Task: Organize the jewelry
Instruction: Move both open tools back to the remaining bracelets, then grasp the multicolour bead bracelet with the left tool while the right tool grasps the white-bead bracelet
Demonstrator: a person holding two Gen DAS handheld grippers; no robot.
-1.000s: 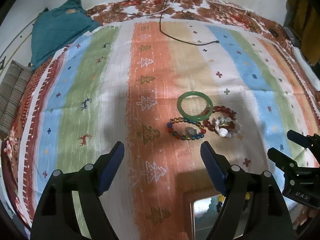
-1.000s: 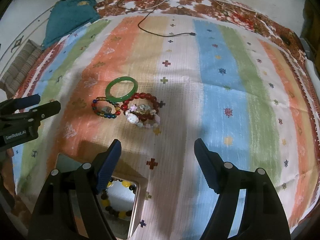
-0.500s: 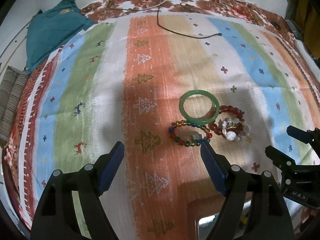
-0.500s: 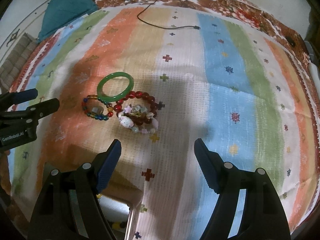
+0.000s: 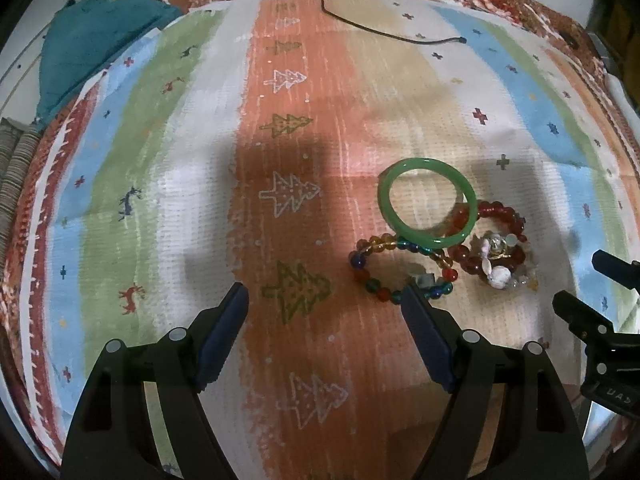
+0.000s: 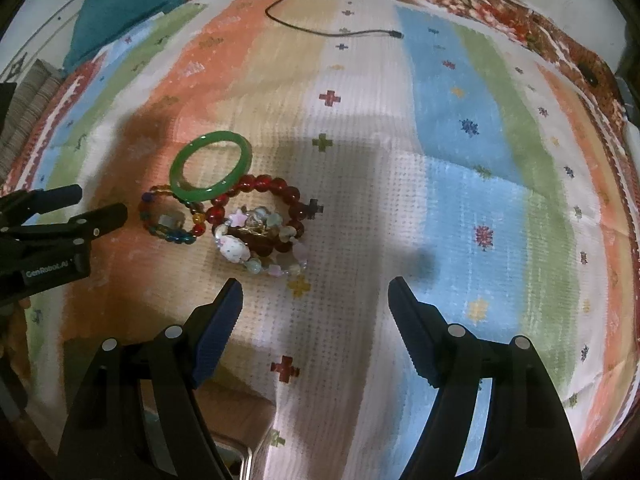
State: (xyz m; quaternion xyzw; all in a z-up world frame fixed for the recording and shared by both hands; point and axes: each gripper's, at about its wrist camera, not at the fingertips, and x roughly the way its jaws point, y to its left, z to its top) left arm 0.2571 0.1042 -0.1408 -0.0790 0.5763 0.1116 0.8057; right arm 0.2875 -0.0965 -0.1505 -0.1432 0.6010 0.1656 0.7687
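A small pile of jewelry lies on the striped cloth. A green bangle rests on a multicoloured bead bracelet and a dark red bead bracelet. A pale charm bracelet lies on the red one. My left gripper is open and empty, just near and left of the pile; it shows in the right wrist view. My right gripper is open and empty, near and right of the pile; it shows in the left wrist view.
A metal tin's corner shows at the bottom edge, near the right gripper's left finger. A teal cloth lies at the far left. A black cable runs across the far side. Striped cushions sit at the left edge.
Both grippers have moved forward towards the jewelry pile, which now looks larger and closer. The tin with beads has slid almost out of view below. Both stay open.
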